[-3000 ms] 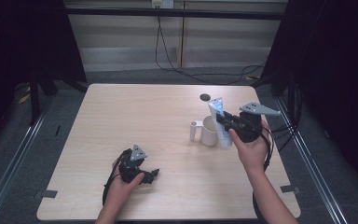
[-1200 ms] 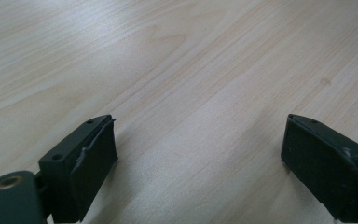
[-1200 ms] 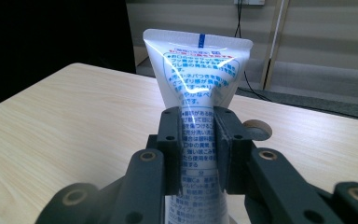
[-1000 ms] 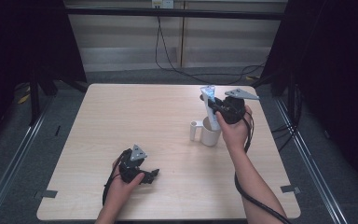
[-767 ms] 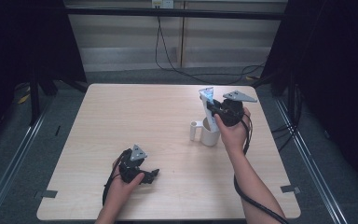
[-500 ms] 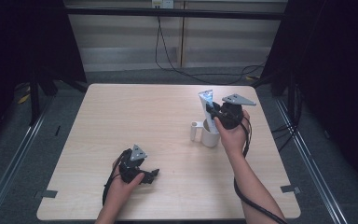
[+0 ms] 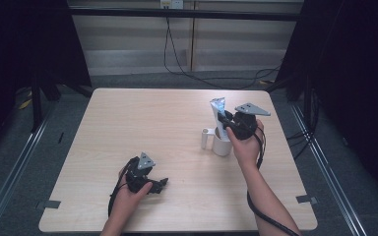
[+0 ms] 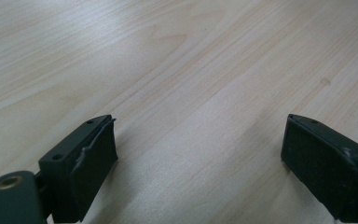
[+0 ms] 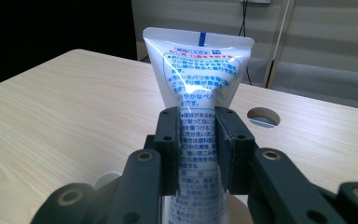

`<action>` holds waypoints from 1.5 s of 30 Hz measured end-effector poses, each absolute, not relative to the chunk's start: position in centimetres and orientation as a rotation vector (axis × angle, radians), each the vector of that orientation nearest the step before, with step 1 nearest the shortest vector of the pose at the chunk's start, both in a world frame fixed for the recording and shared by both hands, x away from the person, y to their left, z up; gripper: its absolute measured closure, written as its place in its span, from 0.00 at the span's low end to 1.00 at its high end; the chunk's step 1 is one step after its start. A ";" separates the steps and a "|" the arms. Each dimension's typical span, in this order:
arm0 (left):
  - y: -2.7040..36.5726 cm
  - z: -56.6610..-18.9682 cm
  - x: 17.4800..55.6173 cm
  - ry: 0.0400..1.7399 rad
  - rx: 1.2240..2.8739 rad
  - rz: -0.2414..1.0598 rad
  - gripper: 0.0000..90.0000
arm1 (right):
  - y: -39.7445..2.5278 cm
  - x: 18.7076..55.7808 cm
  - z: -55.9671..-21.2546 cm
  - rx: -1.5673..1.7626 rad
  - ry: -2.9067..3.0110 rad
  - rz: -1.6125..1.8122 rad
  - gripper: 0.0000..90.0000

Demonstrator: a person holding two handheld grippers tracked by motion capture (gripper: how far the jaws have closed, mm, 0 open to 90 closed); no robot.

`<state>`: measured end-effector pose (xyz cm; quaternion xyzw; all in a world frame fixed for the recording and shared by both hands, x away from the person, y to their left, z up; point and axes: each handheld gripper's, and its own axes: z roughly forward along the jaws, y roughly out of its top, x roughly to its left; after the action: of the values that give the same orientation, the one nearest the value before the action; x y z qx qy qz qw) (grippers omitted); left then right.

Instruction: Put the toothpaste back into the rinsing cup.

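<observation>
— What was the biggest thing there?

— The worktop (image 7: 128,128), a rounded-corner slab of pale wood-grain laminate, smooth with fine streaks. A round cable hole (image 9: 263,116) was cut through it toward its 1 o'clock corner.

— And on it?

— A white mug (image 7: 219,143), cylindrical and glossy, its handle pointing to 9 o'clock, stood at about 3 o'clock from the worktop's middle. Over it, upright, was a soft white plastic tube (image 9: 199,79), flat and crimped at the top end, printed with blue and red lettering; its lower end was at the mug's mouth.

— Who held it?

— The right tongs (image 9: 199,154), matte black blocky jaws clenched on the tube's middle from both sides.

— And the others?

— The left tongs (image 8: 200,163) lay at 7 o'clock, low over bare wood, jaws spread wide, grasping nothing.
</observation>
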<state>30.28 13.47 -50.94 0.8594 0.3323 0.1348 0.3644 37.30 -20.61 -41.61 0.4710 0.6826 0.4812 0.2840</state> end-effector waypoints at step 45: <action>13.5 -50.9 30.3 0.855 2.211 0.347 0.11 | -21.9 35.3 -42.7 1.296 1.886 1.254 0.79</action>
<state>30.28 13.47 -50.94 0.8594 0.3323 0.1348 0.3644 35.25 -21.85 -42.69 0.4792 0.6974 0.4637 0.2628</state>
